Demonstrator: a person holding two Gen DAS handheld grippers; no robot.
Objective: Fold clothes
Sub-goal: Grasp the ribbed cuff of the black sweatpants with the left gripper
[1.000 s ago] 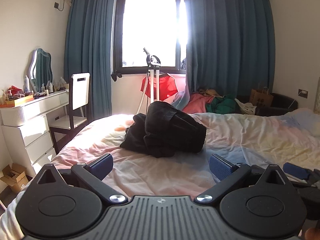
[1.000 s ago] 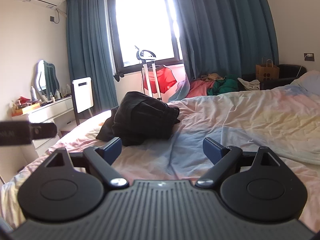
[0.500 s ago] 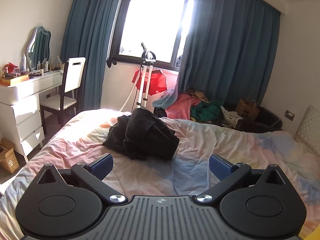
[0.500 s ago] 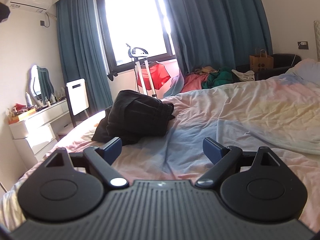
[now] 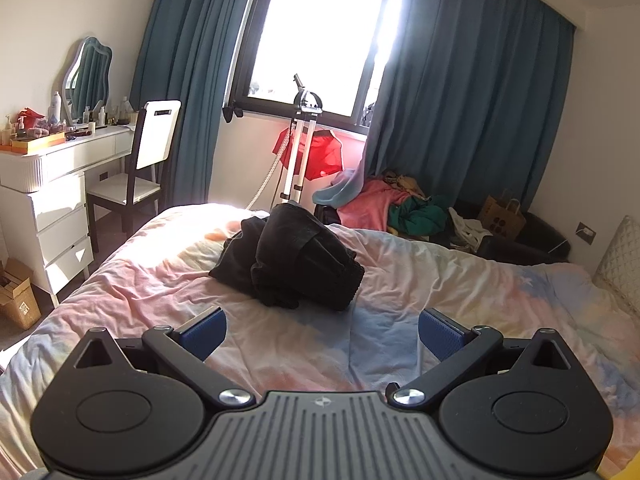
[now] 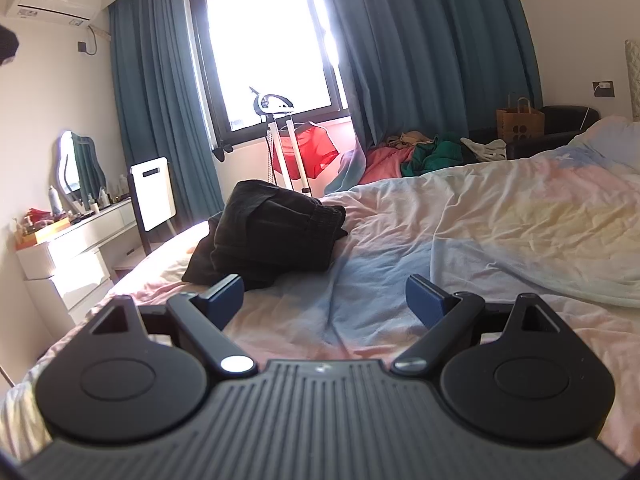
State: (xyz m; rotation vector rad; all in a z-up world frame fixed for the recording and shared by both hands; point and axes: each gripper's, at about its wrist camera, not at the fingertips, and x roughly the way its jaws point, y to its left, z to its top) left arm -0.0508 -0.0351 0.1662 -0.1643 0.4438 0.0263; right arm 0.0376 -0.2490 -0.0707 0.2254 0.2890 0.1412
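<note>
1. Left wrist view: the left gripper [image 5: 322, 330] is released, its blue pads spread wide with nothing between them, held above the bed [image 5: 460, 280].
2. Left wrist view: the black garment [image 5: 292, 260] lies bunched in a heap on the pastel duvet, ahead of the gripper and apart from both pads. Its folds are too dark to tell what kind of clothing it is.
3. Left wrist view: a brown paper bag [image 5: 502, 216] stands on the dark seat beside the far wall; its contents cannot be seen. A cardboard box [image 5: 18, 298] sits on the floor beside the white dresser [image 5: 44, 204], cut off by the left edge of the view.
4. Left wrist view: a pile of clothes [image 5: 394, 210], pink and green, lies beyond the bed under the curtain, with single items hard to separate.
5. Right wrist view: the right gripper [image 6: 324, 300] is also released, pads apart and empty, low over the bed [image 6: 500, 216].
6. Right wrist view: the black garment [image 6: 272, 232] rests on the duvet ahead and to the left, just beyond the left pad and not touching it.
7. Right wrist view: the paper bag [image 6: 519, 122] shows by the wall, interior hidden. The window [image 6: 272, 44] is overexposed, so nothing outside is legible.
</note>
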